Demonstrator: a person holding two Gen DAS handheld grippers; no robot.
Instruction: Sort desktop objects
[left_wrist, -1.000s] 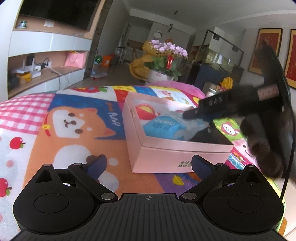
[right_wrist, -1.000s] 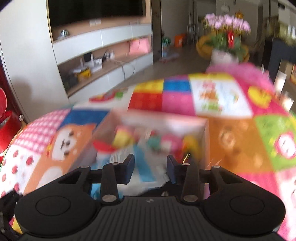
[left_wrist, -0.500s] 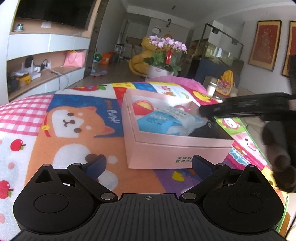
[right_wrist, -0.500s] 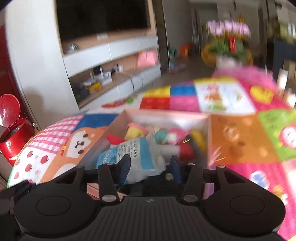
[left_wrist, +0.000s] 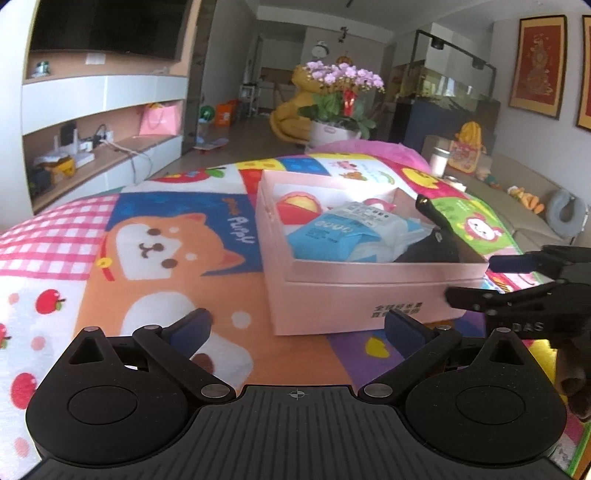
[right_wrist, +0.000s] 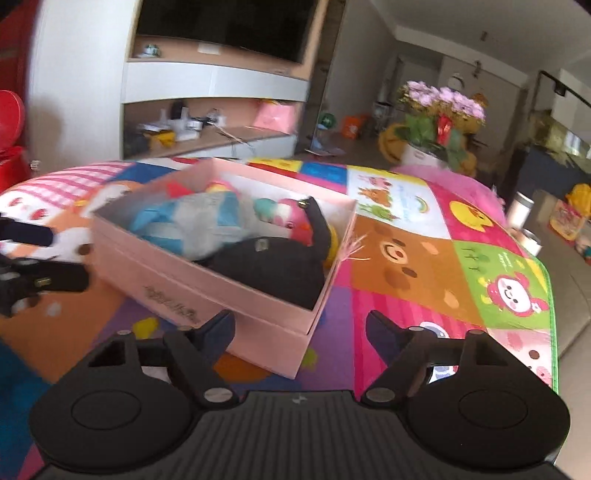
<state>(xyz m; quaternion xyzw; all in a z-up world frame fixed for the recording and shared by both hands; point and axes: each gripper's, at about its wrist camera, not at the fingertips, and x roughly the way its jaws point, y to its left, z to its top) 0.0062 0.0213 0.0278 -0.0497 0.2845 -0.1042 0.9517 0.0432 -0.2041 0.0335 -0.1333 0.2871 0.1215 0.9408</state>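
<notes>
A pink open box (left_wrist: 354, 299) stands on the cartoon mat. It holds a blue-and-white tissue pack (left_wrist: 343, 232), a red-and-yellow toy (left_wrist: 297, 206) and a black pouch (left_wrist: 428, 251). My left gripper (left_wrist: 297, 328) is open and empty, just short of the box's near wall. In the right wrist view the box (right_wrist: 207, 288) lies ahead and to the left, with the black pouch (right_wrist: 273, 269) in its near end. My right gripper (right_wrist: 301, 330) hovers by the box's near corner. Its jaws are opening with nothing gripped. It also shows in the left view as the right gripper (left_wrist: 484, 280).
The colourful mat (right_wrist: 413, 266) covers the whole tabletop and runs out to a green edge at the right. A metal cup (right_wrist: 521, 210) stands past that edge. A flower pot (left_wrist: 340, 96) lies beyond the table, TV shelves (left_wrist: 103, 110) to the left.
My right gripper drew back out of the box toward its near right corner and spread its jaws, leaving the black pouch inside. The left gripper hardly moved.
</notes>
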